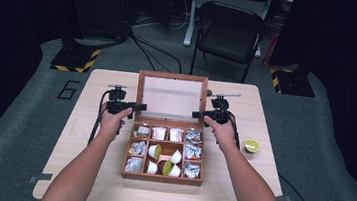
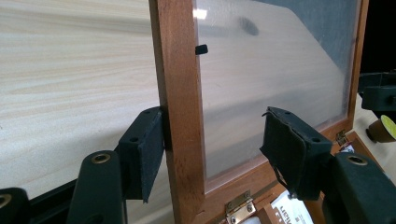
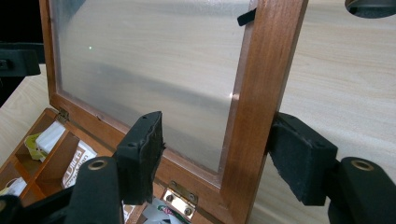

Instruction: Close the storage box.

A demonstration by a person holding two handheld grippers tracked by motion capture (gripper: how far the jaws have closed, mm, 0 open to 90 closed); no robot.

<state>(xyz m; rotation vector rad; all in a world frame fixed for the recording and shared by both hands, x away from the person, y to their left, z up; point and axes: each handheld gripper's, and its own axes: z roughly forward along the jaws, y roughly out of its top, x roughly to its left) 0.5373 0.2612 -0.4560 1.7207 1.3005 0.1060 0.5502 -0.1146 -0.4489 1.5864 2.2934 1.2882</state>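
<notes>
At table centre, left gripper [image 1: 138,107] and right gripper [image 1: 197,114] are straddling, not yet clamping, the stiff, fragile-paned lid's [image 1: 171,76] wooden side rails.

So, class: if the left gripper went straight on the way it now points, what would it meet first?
The wooden frame of the box lid, which already stands between the left gripper fingers, one pad touching its outer edge. Beyond the lid lies the table, though depth there is unclear.
</notes>
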